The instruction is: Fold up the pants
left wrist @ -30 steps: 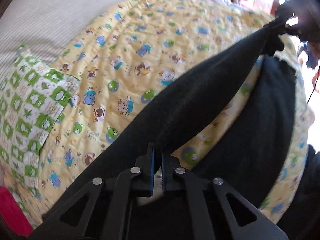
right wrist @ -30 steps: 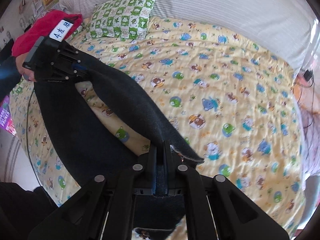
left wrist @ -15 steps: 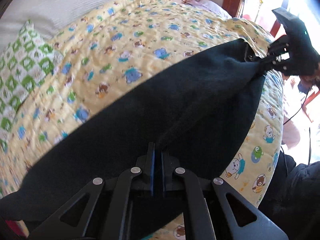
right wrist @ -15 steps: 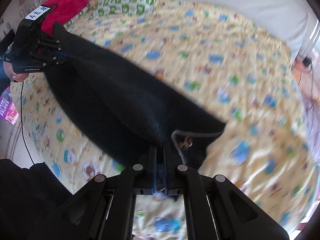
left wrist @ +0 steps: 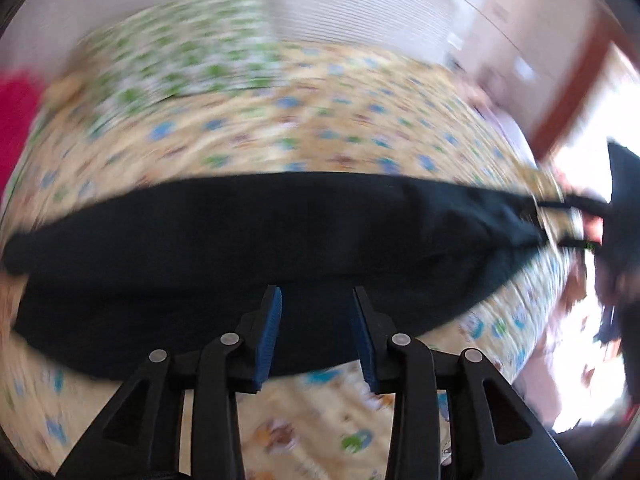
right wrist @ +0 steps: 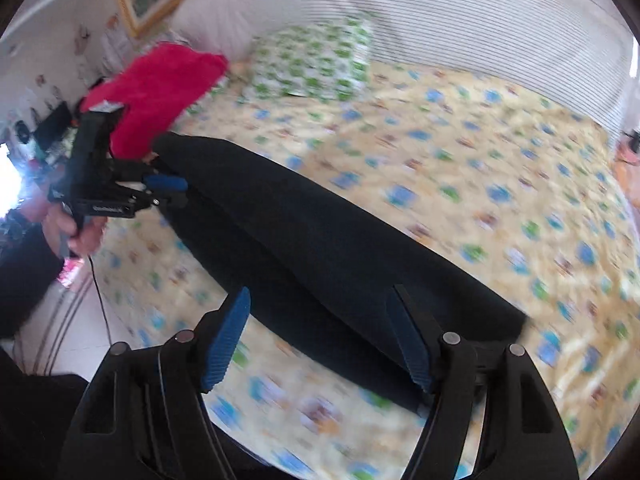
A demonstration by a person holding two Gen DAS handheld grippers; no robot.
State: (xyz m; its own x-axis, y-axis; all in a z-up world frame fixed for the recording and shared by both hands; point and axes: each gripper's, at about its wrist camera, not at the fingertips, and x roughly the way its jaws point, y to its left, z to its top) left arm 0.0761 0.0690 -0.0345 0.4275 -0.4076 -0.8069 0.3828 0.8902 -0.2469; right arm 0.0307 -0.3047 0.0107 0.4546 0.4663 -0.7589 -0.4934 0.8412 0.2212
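Observation:
The black pants (left wrist: 256,240) lie flat in a long folded strip across the yellow cartoon-print quilt (left wrist: 304,132). They also show in the right wrist view (right wrist: 320,248). My left gripper (left wrist: 316,300) is open and empty, just above the pants' near edge. My right gripper (right wrist: 320,300) is open and empty over the other end of the pants. In the right wrist view the left gripper (right wrist: 168,184) hovers at the far end of the pants. Both views are motion-blurred.
A green-and-white checked pillow (right wrist: 316,64) and a red cloth (right wrist: 156,92) lie at the head of the bed. A white striped bolster (right wrist: 460,28) runs along the back. The floor (right wrist: 72,320) shows beside the bed edge.
Both grippers have let go of the pants and opened. The pants, held up and stretched between them before, now lie flat on the quilt. Both grippers are pulling back.

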